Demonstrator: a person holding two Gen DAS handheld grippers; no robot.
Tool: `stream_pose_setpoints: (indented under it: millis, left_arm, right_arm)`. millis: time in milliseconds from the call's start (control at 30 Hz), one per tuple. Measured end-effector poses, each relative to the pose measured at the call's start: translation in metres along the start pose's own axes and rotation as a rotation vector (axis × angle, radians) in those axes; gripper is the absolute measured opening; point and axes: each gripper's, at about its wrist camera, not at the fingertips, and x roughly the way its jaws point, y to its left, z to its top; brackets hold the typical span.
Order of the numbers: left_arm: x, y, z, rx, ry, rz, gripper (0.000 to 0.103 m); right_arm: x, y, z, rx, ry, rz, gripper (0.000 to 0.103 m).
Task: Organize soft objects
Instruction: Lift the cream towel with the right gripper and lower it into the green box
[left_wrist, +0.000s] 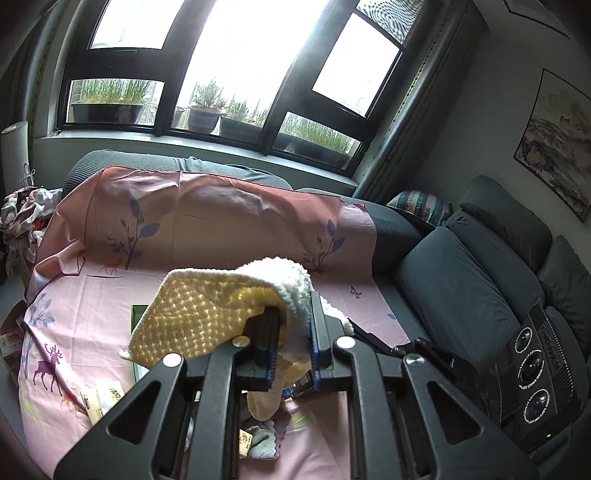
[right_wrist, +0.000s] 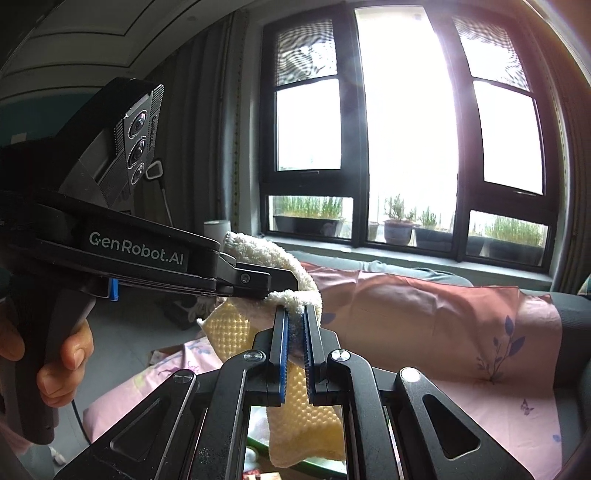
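Left wrist view, yellow cloth (left_wrist: 199, 317) pinched in left claw (left_wrist: 293, 332), right claw (right_wrist: 294, 332)

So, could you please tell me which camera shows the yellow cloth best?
The left wrist view: the yellow cloth spreads broadly there. The right wrist view shows only strips of it, largely hidden behind both grippers' fingers.

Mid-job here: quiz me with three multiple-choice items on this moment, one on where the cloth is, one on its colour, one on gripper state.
1. Where is the yellow cloth?
A. Flat on the sheet
B. Held up above the pink sheet
C. On the windowsill

2. What colour is the cloth's fluffy reverse side?
A. White
B. Blue
C. Green

3. What state are the grippers in?
A. Both open
B. Only left shut
C. Both shut on the cloth

Answers: 1 B, it hangs above the sheet; 2 A, white pile shows at the folded top edge; 3 C, the left gripper and the right gripper each pinch fabric.
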Motion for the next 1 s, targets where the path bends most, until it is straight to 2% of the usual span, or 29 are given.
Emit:
stream_pose_setpoints:
  millis: [167, 267, 533, 800, 833, 867, 900, 933, 967, 1000]
  left_arm:
    - [0.033, 0.018, 0.002, 0.003, 0.014, 0.031, 0.013]
    - [0.060, 0.032, 0.000, -0.019, 0.050, 0.053, 0.013]
    - [0.126, 0.079, -0.018, -0.124, 0.165, 0.086, 0.013]
    - [0.183, 0.116, -0.048, -0.176, 0.295, 0.180, 0.015]
    - [0.189, 0.121, -0.052, -0.191, 0.318, 0.199, 0.022]
    - [0.193, 0.126, -0.055, -0.204, 0.338, 0.215, 0.037]
    - [0.197, 0.130, -0.058, -0.213, 0.352, 0.226, 0.058]
    - [0.198, 0.134, -0.060, -0.219, 0.361, 0.236, 0.068]
    - [0.198, 0.136, -0.062, -0.221, 0.361, 0.248, 0.079]
    - [0.197, 0.139, -0.063, -0.221, 0.360, 0.258, 0.081]
  right_arm:
    - [0.032, -0.014, -0.010, 0.041, 0.046, -0.017, 0.009]
    - [0.056, -0.022, -0.023, 0.069, 0.091, -0.022, 0.009]
    - [0.113, -0.041, -0.065, 0.114, 0.233, -0.030, 0.009]
    - [0.159, -0.052, -0.111, 0.127, 0.407, -0.059, 0.009]
    - [0.163, -0.052, -0.116, 0.126, 0.430, -0.069, 0.009]
    - [0.167, -0.054, -0.120, 0.123, 0.447, -0.083, 0.009]
    - [0.169, -0.054, -0.123, 0.118, 0.462, -0.101, 0.009]
    - [0.171, -0.055, -0.126, 0.114, 0.479, -0.118, 0.011]
    - [0.171, -0.056, -0.128, 0.110, 0.492, -0.135, 0.020]
    - [0.171, -0.057, -0.130, 0.109, 0.499, -0.146, 0.028]
